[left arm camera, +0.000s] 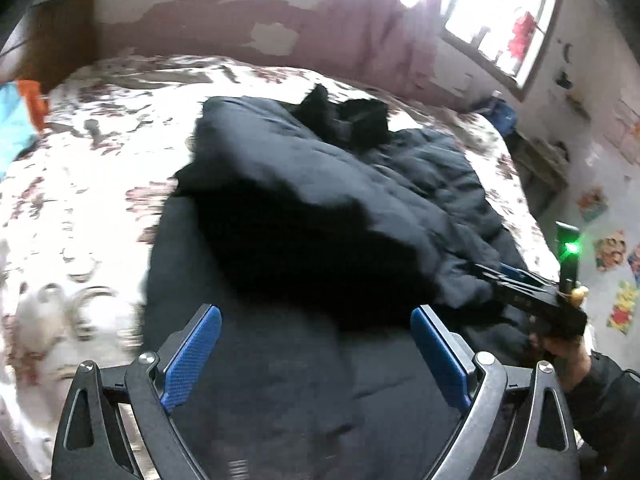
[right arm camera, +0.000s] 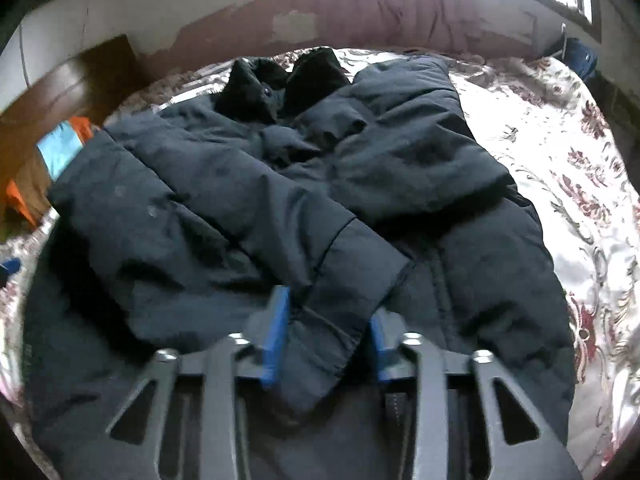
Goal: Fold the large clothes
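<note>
Centrally on the bed (right arm camera: 560, 152), over a floral bedspread (left arm camera: 80, 184), lies a dark navy puffer jacket (right arm camera: 224, 184), collar toward the far wall, both sleeves folded across its front. Right hand-held gripper (right arm camera: 328, 332): blue pads drawn in against the cuff (right arm camera: 344, 280) of one sleeve, pinching it. Left hand-held gripper (left arm camera: 316, 348): jaws spread wide, nothing between them, hovering above the jacket's lower body. A hand (left arm camera: 564, 356) in a dark sleeve holds the right tool.
</note>
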A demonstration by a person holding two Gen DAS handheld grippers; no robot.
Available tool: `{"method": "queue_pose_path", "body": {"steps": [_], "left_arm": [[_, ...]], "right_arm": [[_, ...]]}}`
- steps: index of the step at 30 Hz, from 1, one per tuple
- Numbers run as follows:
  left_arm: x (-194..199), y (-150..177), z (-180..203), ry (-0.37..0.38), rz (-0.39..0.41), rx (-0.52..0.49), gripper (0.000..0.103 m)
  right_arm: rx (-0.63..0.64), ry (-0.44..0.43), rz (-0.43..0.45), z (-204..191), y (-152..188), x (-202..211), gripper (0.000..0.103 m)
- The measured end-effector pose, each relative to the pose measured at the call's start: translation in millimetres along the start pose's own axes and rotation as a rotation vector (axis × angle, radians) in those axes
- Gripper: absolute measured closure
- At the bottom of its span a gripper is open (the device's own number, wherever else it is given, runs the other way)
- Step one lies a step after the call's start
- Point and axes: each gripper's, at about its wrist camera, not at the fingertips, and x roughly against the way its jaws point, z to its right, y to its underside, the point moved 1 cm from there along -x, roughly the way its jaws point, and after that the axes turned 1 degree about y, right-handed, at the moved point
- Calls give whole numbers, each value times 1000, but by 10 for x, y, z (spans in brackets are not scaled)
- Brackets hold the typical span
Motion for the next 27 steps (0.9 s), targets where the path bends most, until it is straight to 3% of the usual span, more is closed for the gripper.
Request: {"method": "queue_pose_path", "body": {"steps": [2,7,12,17,19,20,23,27], "left_arm": [[58,-20,-122,-27,10,18,7],[103,-91,-278,-88,44,43,7],[52,-174,-357,-160,50,71,7],[-124,-384,-385,-201,67,87,7],[-193,-512,-357,-180,92,81,7],[-232,-589,-328,-161,112,77,7],[-368,-827,-155,-103,167,52,7],[-661,-1034,61,-86,180,20,7]], "right_arm": [[37,34,42,-41,-80,117,98],[34,178,182,150,-515,410,98],[-30,188,142,392,-798,227,97],[-35,191,210,329,-845,221,85],[-46,156,258,249,-876,213,53],[-42,137,267,202,-885,184,48],[14,45,237,9,-947,5,47],[100,-48,117,-183,-935,-433,47]]}}
